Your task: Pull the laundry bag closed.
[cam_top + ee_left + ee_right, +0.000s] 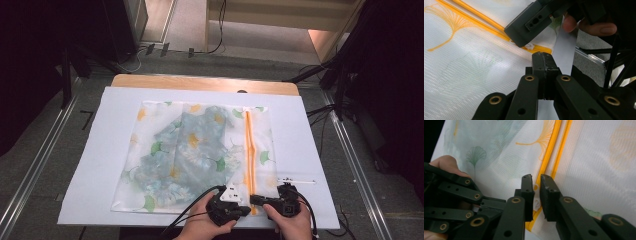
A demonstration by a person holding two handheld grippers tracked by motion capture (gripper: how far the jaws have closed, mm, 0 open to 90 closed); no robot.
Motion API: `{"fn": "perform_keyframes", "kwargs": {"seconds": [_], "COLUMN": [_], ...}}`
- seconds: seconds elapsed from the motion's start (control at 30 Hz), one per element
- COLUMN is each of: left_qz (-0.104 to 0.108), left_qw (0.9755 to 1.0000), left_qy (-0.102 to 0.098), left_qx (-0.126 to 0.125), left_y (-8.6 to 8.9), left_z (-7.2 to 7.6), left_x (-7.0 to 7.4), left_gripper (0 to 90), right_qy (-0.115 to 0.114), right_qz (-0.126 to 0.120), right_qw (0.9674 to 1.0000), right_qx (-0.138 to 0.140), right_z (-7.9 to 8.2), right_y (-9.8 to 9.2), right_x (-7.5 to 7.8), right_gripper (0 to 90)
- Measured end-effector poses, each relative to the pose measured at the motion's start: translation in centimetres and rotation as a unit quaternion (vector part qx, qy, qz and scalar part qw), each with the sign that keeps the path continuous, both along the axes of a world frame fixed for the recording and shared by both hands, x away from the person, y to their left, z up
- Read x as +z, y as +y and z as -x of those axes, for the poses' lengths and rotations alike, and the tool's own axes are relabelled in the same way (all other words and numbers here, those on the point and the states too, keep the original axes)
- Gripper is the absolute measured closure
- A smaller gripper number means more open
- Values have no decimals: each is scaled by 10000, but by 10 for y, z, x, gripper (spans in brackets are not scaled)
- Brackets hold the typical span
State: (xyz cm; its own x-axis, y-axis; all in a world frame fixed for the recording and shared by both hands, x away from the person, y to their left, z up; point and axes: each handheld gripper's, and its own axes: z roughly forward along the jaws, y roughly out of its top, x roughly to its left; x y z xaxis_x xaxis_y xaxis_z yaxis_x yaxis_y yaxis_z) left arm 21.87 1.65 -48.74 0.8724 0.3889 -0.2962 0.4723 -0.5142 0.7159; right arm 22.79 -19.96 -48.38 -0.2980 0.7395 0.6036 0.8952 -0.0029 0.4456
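Observation:
A white mesh bag printed with ginkgo leaves lies flat on a white sheet, with a blue flowered cloth inside it. An orange zipper runs down its right part to the near edge. My left gripper is shut on the bag's near hem beside the zipper's end. My right gripper points left across the zipper. Its narrow-set jaws pinch the small white zipper pull. A hand holds each gripper at the table's near edge.
The white sheet covers a wooden table; its near edge lies just under both hands. A thin white strip lies to the right of the bag. Dark stands and cables ring the table on the floor.

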Motion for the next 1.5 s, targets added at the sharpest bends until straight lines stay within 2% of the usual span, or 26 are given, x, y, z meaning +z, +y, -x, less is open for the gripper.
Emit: {"fn": "perform_keyframes", "kwargs": {"seconds": [0.03,0.17,0.27,0.4,0.57,0.8,0.9,1.03,1.2,1.4,1.5], "left_qz": [2,9,6,4,-16,-1,-1,-38,-48,-42,-36], "left_qw": [10000,10000,10000,10000,10000,10000,10000,10000,10000,10000,10000], "left_qy": [1,6,-1,-3,-14,-5,19,76,76,58,67], "left_qx": [3,2,-1,-3,1,-5,5,-5,-13,-11,-11], "left_y": [0,0,0,0,0,0,0,0,0,0,-1], "left_z": [0,0,0,0,0,0,0,-2,-2,-1,-1], "left_x": [0,0,0,0,0,0,0,0,1,0,0], "left_gripper": [900,900,900,900,900,900,900,900,900,900,900], "right_qy": [-137,-221,-213,-288,-364,-733,-829,-947,-1074,-1103,-1169], "right_qz": [169,280,129,89,353,782,842,753,790,749,745], "right_qw": [9998,9993,9997,9994,9981,9927,9916,9914,9901,9903,9894], "right_qx": [45,63,49,166,350,557,521,497,443,389,422], "right_z": [2,3,3,5,6,9,9,9,8,4,0], "right_y": [2,3,-1,-1,4,14,14,10,11,7,5], "right_x": [1,3,4,4,3,6,7,10,13,13,13], "right_gripper": [881,900,900,900,900,900,900,900,900,900,900]}}
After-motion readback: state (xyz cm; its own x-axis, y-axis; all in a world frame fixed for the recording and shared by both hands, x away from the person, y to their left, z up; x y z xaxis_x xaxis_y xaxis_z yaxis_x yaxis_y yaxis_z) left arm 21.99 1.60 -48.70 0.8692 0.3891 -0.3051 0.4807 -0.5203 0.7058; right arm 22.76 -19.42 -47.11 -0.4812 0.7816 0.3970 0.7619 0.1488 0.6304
